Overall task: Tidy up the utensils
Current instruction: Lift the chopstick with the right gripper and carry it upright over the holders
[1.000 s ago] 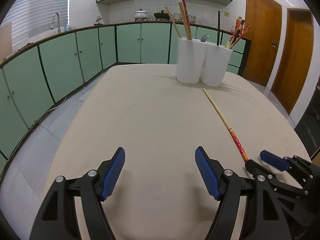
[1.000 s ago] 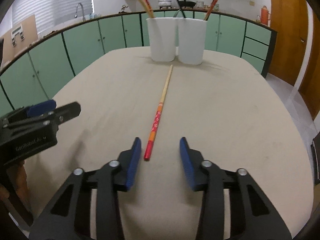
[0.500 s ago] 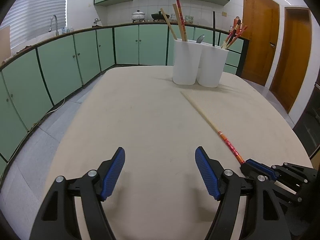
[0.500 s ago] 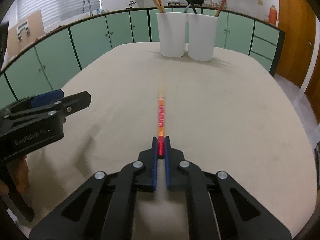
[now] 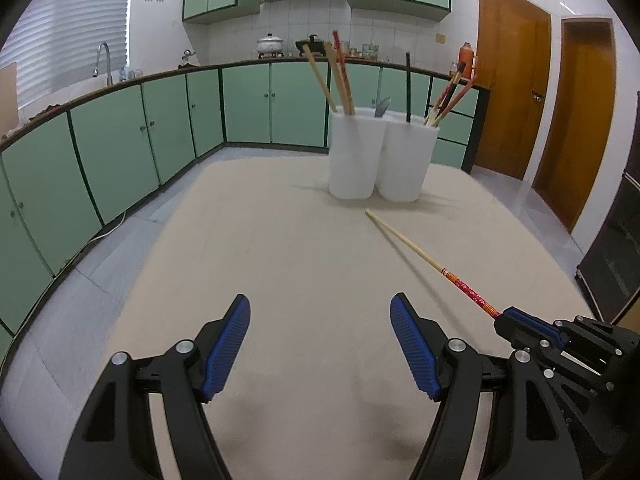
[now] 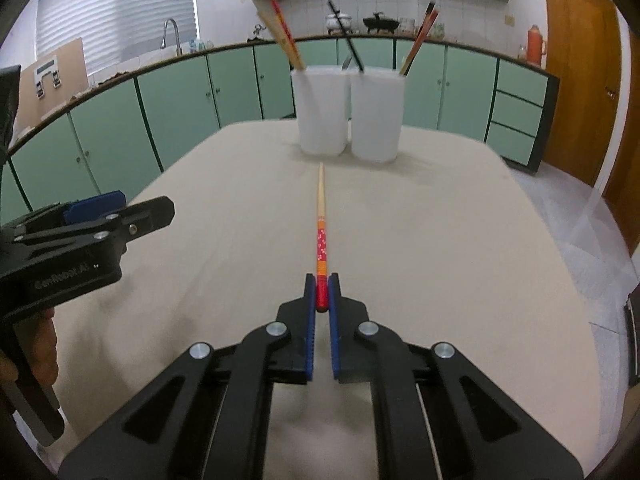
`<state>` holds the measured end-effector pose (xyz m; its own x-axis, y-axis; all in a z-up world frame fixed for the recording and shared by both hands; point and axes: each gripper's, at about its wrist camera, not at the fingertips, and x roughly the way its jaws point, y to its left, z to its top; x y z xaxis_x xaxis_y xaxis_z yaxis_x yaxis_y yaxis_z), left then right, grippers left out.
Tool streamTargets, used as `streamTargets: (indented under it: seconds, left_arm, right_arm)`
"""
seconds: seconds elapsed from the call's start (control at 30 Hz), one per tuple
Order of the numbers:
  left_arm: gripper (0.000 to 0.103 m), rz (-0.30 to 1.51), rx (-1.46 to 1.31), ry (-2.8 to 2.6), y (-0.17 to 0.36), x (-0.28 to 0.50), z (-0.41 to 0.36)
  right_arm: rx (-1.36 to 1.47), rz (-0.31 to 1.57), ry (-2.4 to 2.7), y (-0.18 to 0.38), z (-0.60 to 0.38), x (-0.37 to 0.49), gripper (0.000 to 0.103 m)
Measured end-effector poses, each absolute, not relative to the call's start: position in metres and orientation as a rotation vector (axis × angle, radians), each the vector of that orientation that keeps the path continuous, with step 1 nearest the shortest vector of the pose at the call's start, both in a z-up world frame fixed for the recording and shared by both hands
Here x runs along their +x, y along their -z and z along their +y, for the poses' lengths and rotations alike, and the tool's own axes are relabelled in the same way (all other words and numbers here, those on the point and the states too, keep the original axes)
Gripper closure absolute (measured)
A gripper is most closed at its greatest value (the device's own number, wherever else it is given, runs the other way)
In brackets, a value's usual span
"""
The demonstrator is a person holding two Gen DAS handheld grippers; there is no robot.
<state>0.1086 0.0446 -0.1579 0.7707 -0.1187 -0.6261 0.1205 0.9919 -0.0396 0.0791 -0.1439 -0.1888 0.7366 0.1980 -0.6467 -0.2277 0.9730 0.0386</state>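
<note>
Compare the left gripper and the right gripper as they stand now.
The left gripper is open with nothing between its blue pads; the right gripper is shut on the red end of the chopstick. The left gripper points at bare table; the right gripper points toward the white holders. Both have black frames and blue pads.

A beige table (image 5: 280, 264) carries two white holders (image 5: 354, 152), seemingly touching.

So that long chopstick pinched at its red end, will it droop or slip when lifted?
The chopstick looks like stiff wood, so drooping seems unlikely. Held only at its red tip by the right gripper, it may pivot or swing. It looks thin, probably light.
</note>
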Motion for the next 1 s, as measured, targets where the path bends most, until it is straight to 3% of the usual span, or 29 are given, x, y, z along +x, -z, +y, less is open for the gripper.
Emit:
streamTargets:
  seconds: [0.53, 1.0]
  left_arm:
    - [0.030, 0.592, 0.008, 0.174, 0.088, 0.117, 0.014]
    - [0.028, 0.546, 0.024, 0.188, 0.047, 0.137, -0.001]
  right_arm:
    - [0.052, 0.536, -0.268, 0.097, -0.190, 0.093, 0.098]
    - [0.065, 0.509, -0.348, 0.039, -0.208, 0.122, 0.098]
